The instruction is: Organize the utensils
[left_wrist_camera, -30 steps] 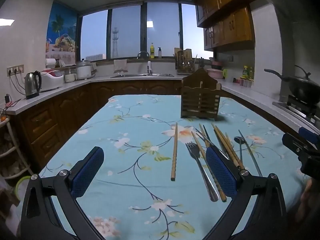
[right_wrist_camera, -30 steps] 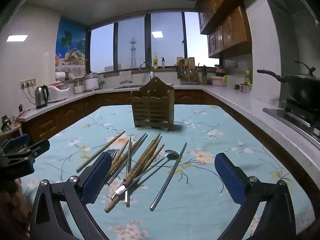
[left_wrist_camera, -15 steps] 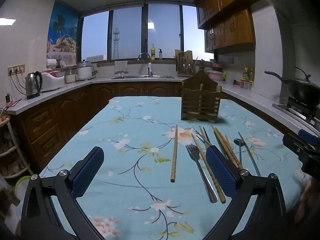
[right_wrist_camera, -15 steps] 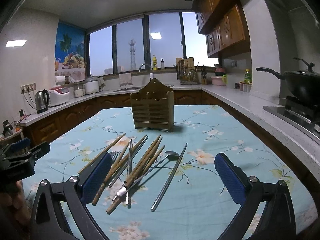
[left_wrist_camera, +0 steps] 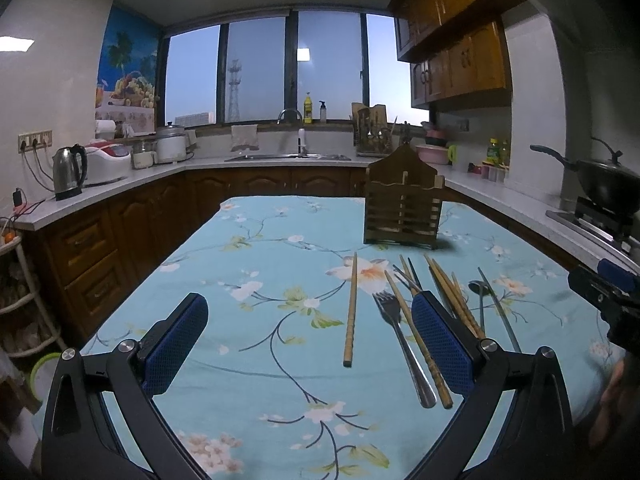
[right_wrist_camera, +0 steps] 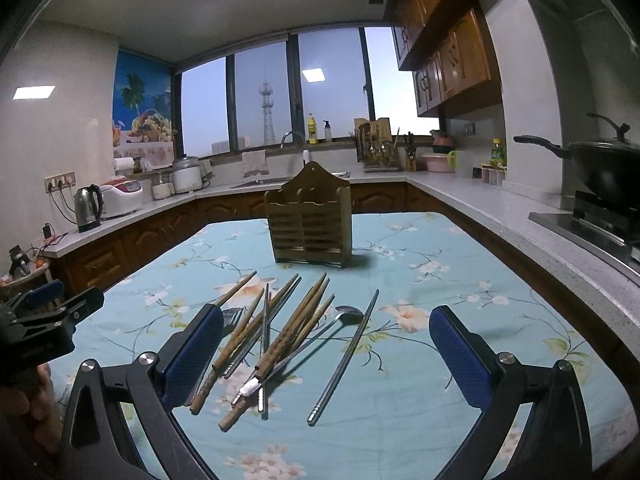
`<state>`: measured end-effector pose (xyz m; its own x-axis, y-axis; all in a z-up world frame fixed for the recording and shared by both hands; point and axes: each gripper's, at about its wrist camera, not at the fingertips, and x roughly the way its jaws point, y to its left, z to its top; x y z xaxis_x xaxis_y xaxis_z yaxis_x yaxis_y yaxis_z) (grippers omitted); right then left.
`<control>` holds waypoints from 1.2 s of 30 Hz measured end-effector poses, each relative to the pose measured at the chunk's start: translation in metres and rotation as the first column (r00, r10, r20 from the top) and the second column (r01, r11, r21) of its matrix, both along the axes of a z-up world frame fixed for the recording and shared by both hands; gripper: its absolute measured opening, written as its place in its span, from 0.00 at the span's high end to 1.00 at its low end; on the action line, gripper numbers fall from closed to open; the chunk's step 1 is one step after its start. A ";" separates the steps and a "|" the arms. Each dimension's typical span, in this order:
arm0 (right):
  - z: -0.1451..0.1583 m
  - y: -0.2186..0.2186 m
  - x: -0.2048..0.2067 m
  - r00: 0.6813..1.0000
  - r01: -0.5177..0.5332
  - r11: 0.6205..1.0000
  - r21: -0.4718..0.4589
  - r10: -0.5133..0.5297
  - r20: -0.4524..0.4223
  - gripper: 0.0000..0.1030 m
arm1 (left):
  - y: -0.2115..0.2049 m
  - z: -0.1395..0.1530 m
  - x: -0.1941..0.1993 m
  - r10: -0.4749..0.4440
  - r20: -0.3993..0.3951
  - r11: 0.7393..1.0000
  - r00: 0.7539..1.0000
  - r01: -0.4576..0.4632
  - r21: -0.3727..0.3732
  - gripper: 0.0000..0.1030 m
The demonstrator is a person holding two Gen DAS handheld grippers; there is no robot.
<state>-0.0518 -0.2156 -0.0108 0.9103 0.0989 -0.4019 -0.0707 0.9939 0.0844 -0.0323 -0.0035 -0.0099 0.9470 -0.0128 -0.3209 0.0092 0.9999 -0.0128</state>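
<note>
A wooden utensil holder point(left_wrist_camera: 403, 214) point(right_wrist_camera: 309, 226) stands upright in the middle of the table. In front of it lies a loose pile: wooden chopsticks point(right_wrist_camera: 294, 324), a metal fork point(left_wrist_camera: 400, 334), a spoon point(right_wrist_camera: 349, 313) and a metal chopstick point(right_wrist_camera: 347, 354). One wooden chopstick point(left_wrist_camera: 351, 307) lies apart on the pile's left. My left gripper point(left_wrist_camera: 310, 346) hovers open over the near table, that lone chopstick between its pads. My right gripper point(right_wrist_camera: 326, 358) is open above the pile. Neither holds anything.
The table carries a light blue floral cloth point(left_wrist_camera: 256, 280). Counters run around the room with a kettle point(left_wrist_camera: 69, 173), a sink point(left_wrist_camera: 288, 156) and a wok point(right_wrist_camera: 600, 168) on a stove at right. A wire rack point(left_wrist_camera: 16, 304) stands at the left.
Both views tilted slightly upward, so the table and utensils sit a little lower in frame. Nothing was taken hold of or shifted.
</note>
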 end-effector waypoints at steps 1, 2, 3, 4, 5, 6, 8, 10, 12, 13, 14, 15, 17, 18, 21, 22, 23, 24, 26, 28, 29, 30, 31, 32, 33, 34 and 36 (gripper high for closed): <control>0.000 0.000 0.000 1.000 -0.001 1.000 0.002 0.001 0.000 0.00 | 0.000 0.000 0.000 -0.002 0.001 1.000 1.000 0.002 0.001 0.00; 0.000 0.000 0.000 1.000 -0.001 1.000 0.002 0.001 0.000 0.00 | 0.000 0.000 -0.001 -0.004 0.001 1.000 1.000 0.004 0.000 0.00; 0.000 0.000 0.000 1.000 -0.002 1.000 0.005 0.002 0.000 0.00 | 0.000 0.000 -0.001 -0.005 0.000 1.000 1.000 0.005 0.000 0.00; 0.000 0.000 0.000 1.000 -0.002 1.000 0.006 0.002 0.000 0.00 | 0.000 0.000 -0.001 -0.005 0.000 1.000 1.000 0.005 0.001 0.00; 0.000 0.000 0.000 1.000 -0.002 1.000 0.005 0.002 0.000 0.00 | 0.000 0.000 -0.001 -0.007 0.000 1.000 1.000 0.007 0.001 0.00; 0.000 0.000 0.000 1.000 -0.003 1.000 0.006 0.003 0.000 0.00 | 0.000 0.000 -0.001 -0.006 0.001 1.000 1.000 0.006 0.003 0.00; 0.000 0.001 0.000 1.000 -0.003 1.000 0.005 0.003 0.000 0.00 | 0.001 0.001 -0.001 -0.006 0.003 1.000 1.000 0.006 0.003 0.00; 0.000 0.001 0.000 1.000 -0.004 1.000 0.006 0.004 0.001 0.00 | 0.000 0.001 -0.001 -0.005 0.002 1.000 1.000 0.005 0.004 0.00; 0.001 0.001 0.000 1.000 -0.002 1.000 0.006 0.002 -0.001 0.00 | 0.000 0.001 -0.001 -0.005 0.001 1.000 1.000 0.005 0.005 0.00; 0.001 0.001 0.000 1.000 -0.002 1.000 0.007 0.002 0.000 0.00 | 0.000 0.001 -0.001 -0.005 0.001 1.000 1.000 0.005 0.004 0.00; 0.000 0.001 0.000 1.000 -0.003 1.000 0.007 0.003 0.000 0.00 | -0.001 0.001 -0.001 -0.005 0.001 1.000 1.000 0.005 0.003 0.00; 0.001 0.001 0.000 1.000 -0.002 1.000 0.007 0.002 0.000 0.00 | 0.000 0.001 -0.001 -0.006 0.000 1.000 1.000 0.006 0.002 0.00; 0.000 0.001 0.000 1.000 -0.002 1.000 0.006 0.002 0.000 0.00 | 0.000 0.001 -0.001 -0.004 0.002 1.000 1.000 0.004 0.004 0.00; 0.001 0.001 0.000 1.000 -0.002 1.000 0.006 0.002 0.000 0.00 | -0.001 0.001 -0.001 -0.005 0.002 1.000 1.000 0.005 0.004 0.00; 0.001 0.001 0.000 1.000 -0.002 1.000 0.007 0.002 -0.001 0.00 | -0.001 0.001 -0.001 -0.004 0.001 1.000 1.000 0.004 0.004 0.00; 0.001 0.001 0.000 1.000 -0.002 1.000 0.007 0.002 -0.002 0.00 | -0.001 0.001 -0.001 -0.005 0.002 1.000 1.000 0.005 0.004 0.00; 0.000 0.001 0.000 1.000 -0.002 1.000 0.008 0.002 -0.001 0.00 | -0.001 0.001 -0.001 -0.003 0.002 1.000 1.000 0.003 0.003 0.00; 0.001 0.001 0.000 1.000 -0.002 1.000 0.008 0.002 -0.001 0.00 | -0.001 0.001 -0.001 -0.003 0.001 1.000 1.000 0.003 0.002 0.00; 0.000 0.001 0.000 1.000 -0.003 1.000 0.007 0.003 0.000 0.00 | -0.001 0.001 -0.001 -0.003 0.001 1.000 1.000 0.003 0.003 0.00; 0.000 0.001 0.000 1.000 -0.002 1.000 0.006 0.003 -0.002 0.00 | -0.001 0.001 -0.001 -0.004 -0.001 1.000 1.000 0.004 0.003 0.00; 0.000 0.000 0.000 1.000 -0.003 1.000 0.008 0.003 -0.001 0.00 | -0.002 0.001 -0.001 -0.004 0.000 1.000 1.000 0.004 0.003 0.00; 0.000 0.000 0.000 1.000 -0.004 1.000 0.008 0.004 -0.002 0.00 | -0.001 0.001 -0.001 -0.004 -0.002 1.000 1.000 0.004 0.001 0.00; 0.000 0.001 0.000 1.000 -0.004 1.000 0.009 0.004 -0.004 0.00 | -0.002 0.000 0.000 -0.005 -0.005 1.000 1.000 0.005 0.000 0.00; 0.001 0.001 0.000 1.000 -0.005 1.000 0.010 0.005 -0.006 0.00 | -0.002 0.000 0.001 -0.008 -0.010 1.000 1.000 0.008 -0.003 0.00; 0.001 0.002 0.001 1.000 -0.007 1.000 0.013 0.007 -0.009 0.00 | -0.001 0.000 0.002 -0.012 -0.018 1.000 1.000 0.011 -0.009 0.00; 0.001 0.002 0.001 1.000 -0.011 1.000 0.018 0.011 -0.012 0.00 | -0.001 0.000 0.005 -0.015 -0.028 1.000 1.000 0.015 -0.014 0.00; 0.003 0.003 0.004 0.999 -0.021 0.999 0.033 0.021 -0.026 0.00 | 0.001 -0.001 0.011 -0.029 -0.052 0.999 0.998 0.027 -0.032 0.00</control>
<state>-0.0478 -0.2127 -0.0079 0.8972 0.1314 -0.4215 -0.0889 0.9889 0.1192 -0.0211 -0.0027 -0.0106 0.9282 -0.0498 -0.3688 0.0356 0.9983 -0.0452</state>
